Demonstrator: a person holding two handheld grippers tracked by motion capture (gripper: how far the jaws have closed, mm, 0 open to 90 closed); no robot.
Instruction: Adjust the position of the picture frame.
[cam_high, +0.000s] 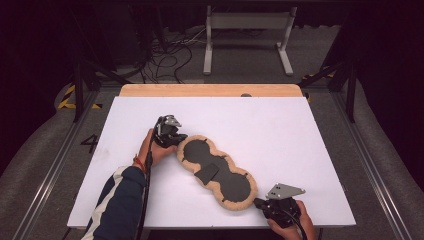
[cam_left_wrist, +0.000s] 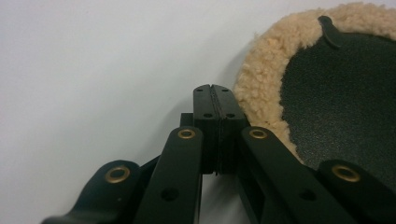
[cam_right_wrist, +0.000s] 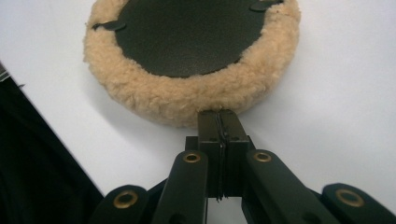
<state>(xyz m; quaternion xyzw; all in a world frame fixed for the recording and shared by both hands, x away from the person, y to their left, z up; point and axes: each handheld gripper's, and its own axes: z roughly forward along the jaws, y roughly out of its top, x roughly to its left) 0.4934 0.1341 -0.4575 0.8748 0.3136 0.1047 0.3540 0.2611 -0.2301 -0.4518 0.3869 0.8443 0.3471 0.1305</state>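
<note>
A peanut-shaped pad (cam_high: 215, 172) with a black leather face and a tan fleece rim lies flat on the white table (cam_high: 265, 125), slanting from upper left to lower right. A small black flap (cam_high: 206, 172) sits on its middle. My left gripper (cam_high: 176, 141) rests at the pad's upper-left end. In the left gripper view its jaws (cam_left_wrist: 215, 88) are shut with nothing seen between them, just beside the fleece rim (cam_left_wrist: 264, 70). My right gripper (cam_high: 258, 202) is at the pad's lower-right end; its shut tips (cam_right_wrist: 219, 113) touch the fleece rim (cam_right_wrist: 187, 100).
The table's front edge (cam_right_wrist: 51, 126) runs close beside the right gripper. A wooden strip (cam_high: 210, 90) borders the table's far edge. Beyond it, on the floor, stand a grey metal frame (cam_high: 247, 22) and loose cables (cam_high: 165, 55). Bare white surface spreads right of the pad.
</note>
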